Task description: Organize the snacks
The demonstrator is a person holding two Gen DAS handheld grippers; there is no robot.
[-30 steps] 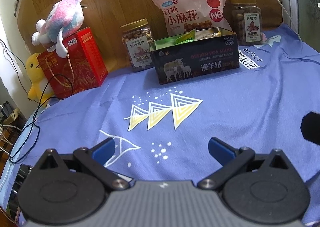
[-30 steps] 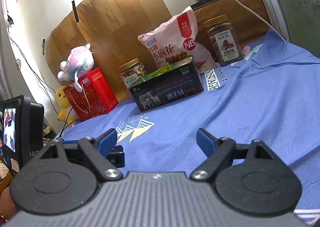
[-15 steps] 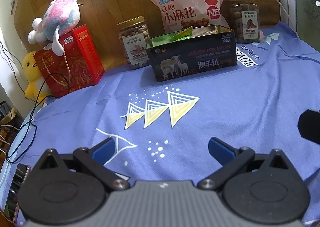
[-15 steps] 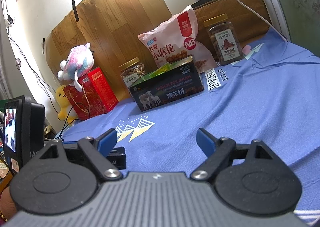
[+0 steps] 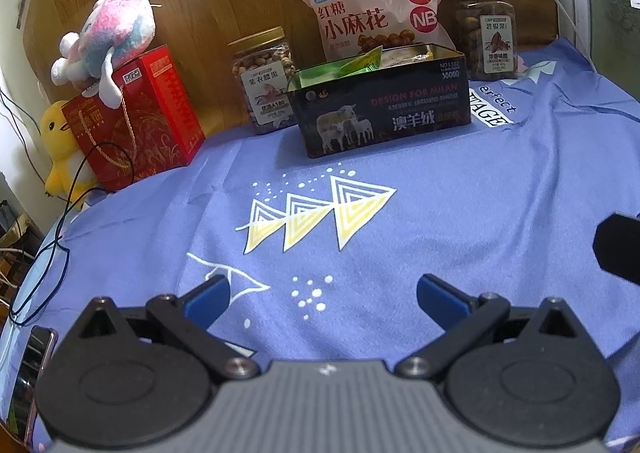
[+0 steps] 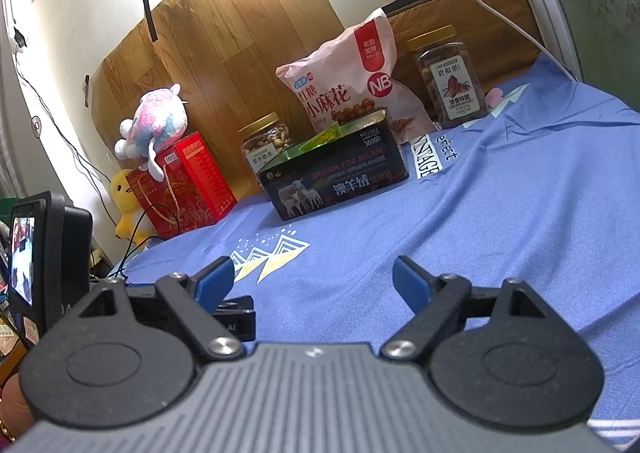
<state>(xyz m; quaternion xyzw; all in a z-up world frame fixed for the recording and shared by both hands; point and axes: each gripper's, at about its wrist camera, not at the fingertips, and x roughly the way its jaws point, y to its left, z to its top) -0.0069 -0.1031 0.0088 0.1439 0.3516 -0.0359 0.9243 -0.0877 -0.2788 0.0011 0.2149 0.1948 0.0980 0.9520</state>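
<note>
A dark tin box [image 5: 384, 109] [image 6: 340, 181] with sheep on its side stands at the back of the table, green packets showing inside. Behind it leans a pink snack bag [image 5: 372, 13] [image 6: 352, 81]. A nut jar [image 5: 264, 81] [image 6: 266, 145] stands left of the tin and another jar [image 5: 486, 33] [image 6: 450, 77] to its right. My left gripper [image 5: 322, 295] is open and empty, low over the blue cloth, well short of the tin. My right gripper [image 6: 312, 279] is also open and empty, near the table's front.
A red gift box [image 5: 136, 121] [image 6: 188, 185] carries a plush toy [image 5: 108, 41], with a yellow duck [image 5: 60, 149] beside it. The blue printed cloth [image 5: 460, 193] covers the table. A phone [image 5: 30, 369] lies at the left edge. The other gripper's camera [image 6: 44, 253] is at left.
My left gripper has drawn back slightly and tilted down, so the snacks sit higher and farther in its view. The right gripper has hardly moved. Both stay open.
</note>
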